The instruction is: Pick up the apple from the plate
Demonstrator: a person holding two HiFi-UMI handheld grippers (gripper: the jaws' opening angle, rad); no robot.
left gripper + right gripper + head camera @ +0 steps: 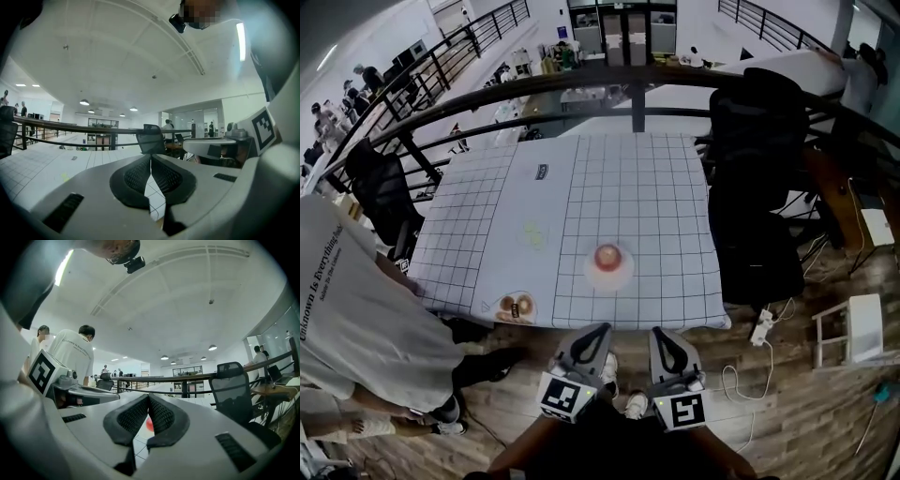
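**Head view, centre.** A table (581,187) under a white gridded cloth fills the middle of the frame. A person in a white T-shirt (347,319) stands at the lower left edge, and a black chair (759,169) stands at the right.

**Bottom centre.** The left gripper (598,330) and the right gripper (660,334) are side by side. Both point level toward the table's near edge and neither has crossed it.

**Left gripper view.** The jaws are pressed together at the tips (151,157), with nothing between them.

**Right gripper view.** The jaws likewise meet at the tips (148,396) and hold nothing. The red apple (149,424) shows only through the gap beneath them, well beyond.

**Task's thing.** The plate (623,275) sits on the cloth just below the frame's centre, nearer the right gripper. The apple (607,255) rests on it, untouched. A small dish (517,307) lies at the table's lower left corner.

**Progress.** This is judged to be the approach stage. Reaching the plate, opening the jaws, closing on the apple and lifting it all remain.
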